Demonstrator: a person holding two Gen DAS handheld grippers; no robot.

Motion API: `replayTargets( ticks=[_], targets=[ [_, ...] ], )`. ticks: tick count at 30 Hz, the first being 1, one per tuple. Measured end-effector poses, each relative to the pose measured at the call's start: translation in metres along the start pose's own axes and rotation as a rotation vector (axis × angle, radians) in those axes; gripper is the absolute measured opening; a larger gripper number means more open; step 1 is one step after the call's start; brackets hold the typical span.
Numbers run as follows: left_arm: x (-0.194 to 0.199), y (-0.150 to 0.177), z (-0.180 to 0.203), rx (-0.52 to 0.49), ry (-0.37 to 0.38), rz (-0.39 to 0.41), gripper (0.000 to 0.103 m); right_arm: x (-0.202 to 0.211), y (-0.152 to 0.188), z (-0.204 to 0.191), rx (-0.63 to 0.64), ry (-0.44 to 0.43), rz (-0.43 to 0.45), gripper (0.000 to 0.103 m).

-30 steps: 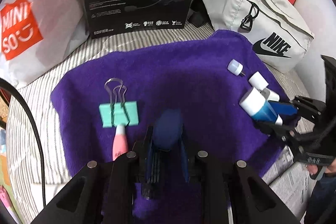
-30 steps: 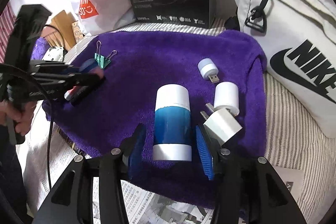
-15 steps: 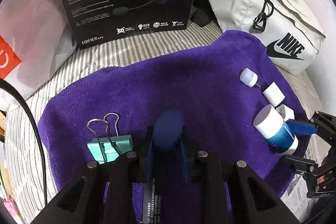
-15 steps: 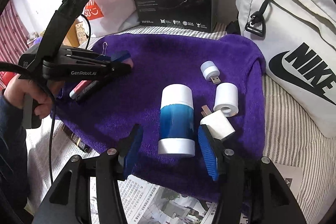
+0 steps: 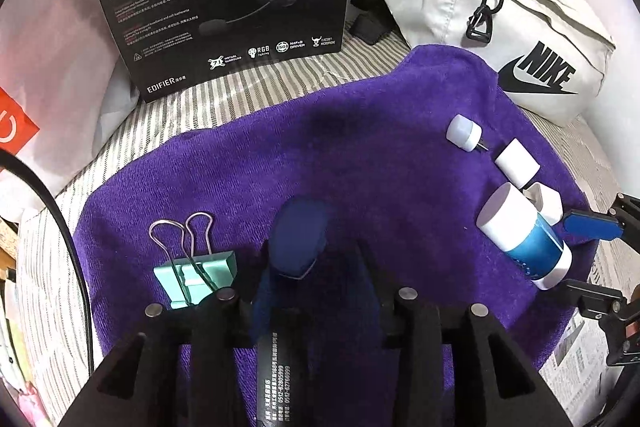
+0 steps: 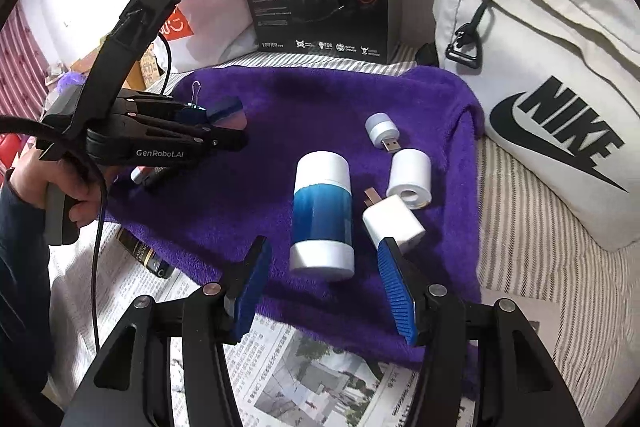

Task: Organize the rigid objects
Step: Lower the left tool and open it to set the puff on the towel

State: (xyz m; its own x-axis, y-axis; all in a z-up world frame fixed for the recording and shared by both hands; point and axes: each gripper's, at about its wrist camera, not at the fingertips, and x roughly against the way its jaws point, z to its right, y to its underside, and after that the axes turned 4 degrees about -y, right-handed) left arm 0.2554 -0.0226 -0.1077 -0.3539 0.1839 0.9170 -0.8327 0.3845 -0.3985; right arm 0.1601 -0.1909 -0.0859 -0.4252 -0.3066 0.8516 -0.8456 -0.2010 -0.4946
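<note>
Purple terry towel (image 6: 320, 107) is your landmark: at its near edge the blue-and-white plastic cylinder (image 6: 322, 215) lies between your right gripper's (image 6: 326, 285) spread jaws. Your left gripper (image 5: 310, 267) pinches a dark blue pen-like object (image 5: 296, 243). Close right next, I judge.

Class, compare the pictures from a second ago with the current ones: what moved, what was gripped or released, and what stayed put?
The right gripper has backed off the blue-and-white bottle, its jaws now wide apart and clear. The left gripper lifted away with the dark pen still clamped. The teal binder clip, USB light and white charger stayed on the purple towel.
</note>
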Motion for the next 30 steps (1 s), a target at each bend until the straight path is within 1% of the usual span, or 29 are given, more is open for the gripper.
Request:
replayTargets(
  ticks=[6,8,9,10,13,17,19,24,27,30],
  targets=[
    [0.006,0.004,0.007,0.006,0.007,-0.022,0.037,0.020,0.010,0.002,-0.019,0.013,0.018,0.055],
    [0.013,0.007,0.010,0.005,0.003,-0.017,0.037,0.028,0.013,-0.001,-0.017,0.018,0.021,0.056],
    [0.018,0.008,0.012,0.009,0.005,-0.015,0.039,0.032,0.016,-0.002,-0.015,0.018,0.020,0.056],
    [0.022,0.008,0.013,0.013,0.004,-0.012,0.041,0.036,0.018,-0.005,-0.013,0.017,0.020,0.056],
    [0.038,0.014,0.015,0.013,-0.006,0.008,0.042,0.048,0.027,-0.015,0.005,0.003,0.023,0.056],
    [0.063,0.027,0.015,0.031,-0.013,0.044,0.043,0.055,0.042,-0.035,0.025,-0.035,0.018,0.060],
    [0.074,0.035,0.011,0.048,-0.019,0.061,0.047,0.054,0.048,-0.042,0.032,-0.058,0.009,0.060],
    [0.097,0.064,-0.005,0.102,-0.048,0.067,0.047,0.044,0.063,-0.064,0.052,-0.109,-0.028,0.060],
    [0.109,0.083,-0.014,0.133,-0.063,0.066,0.047,0.035,0.069,-0.077,0.083,-0.111,-0.048,0.060],
    [0.115,0.101,-0.017,0.144,-0.072,0.063,0.047,0.026,0.076,-0.087,0.111,-0.122,-0.063,0.060]
  ],
)
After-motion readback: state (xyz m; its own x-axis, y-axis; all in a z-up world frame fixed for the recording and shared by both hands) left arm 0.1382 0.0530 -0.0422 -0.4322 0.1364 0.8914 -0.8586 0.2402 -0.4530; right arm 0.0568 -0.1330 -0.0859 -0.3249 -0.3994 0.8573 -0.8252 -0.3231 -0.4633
